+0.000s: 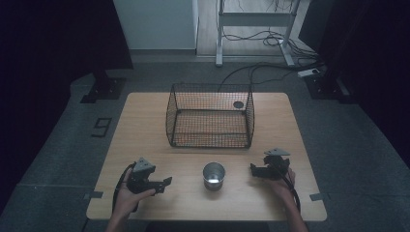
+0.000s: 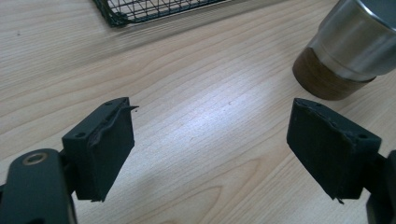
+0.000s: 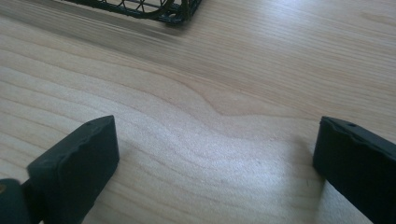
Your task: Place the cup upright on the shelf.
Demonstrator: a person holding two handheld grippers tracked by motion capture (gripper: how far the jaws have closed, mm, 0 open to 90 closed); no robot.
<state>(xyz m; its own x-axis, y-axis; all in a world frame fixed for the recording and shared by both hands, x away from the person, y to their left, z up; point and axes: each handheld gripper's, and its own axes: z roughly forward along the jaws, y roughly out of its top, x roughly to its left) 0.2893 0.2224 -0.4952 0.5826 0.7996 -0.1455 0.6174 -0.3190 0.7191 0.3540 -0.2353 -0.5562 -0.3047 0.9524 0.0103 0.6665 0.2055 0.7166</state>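
Observation:
A steel cup (image 1: 213,176) with a brown base stands upright on the wooden table (image 1: 145,125), near the front edge, between the two grippers. In the left gripper view the cup (image 2: 348,49) sits at the upper right, beyond the right jaw. My left gripper (image 1: 162,184) is held to the left of the cup, open, nothing between its jaws (image 2: 210,149). My right gripper (image 1: 255,170) is held to the right of the cup, open and empty too (image 3: 215,163). A black wire basket (image 1: 211,116) stands empty behind the cup, at the middle of the table.
The basket's corner (image 2: 116,16) lies ahead of the left gripper, and another basket corner (image 3: 173,11) ahead of the right one. A small round hole (image 1: 238,104) marks the tabletop behind the basket. Desk legs and cables (image 1: 270,38) lie on the floor beyond.

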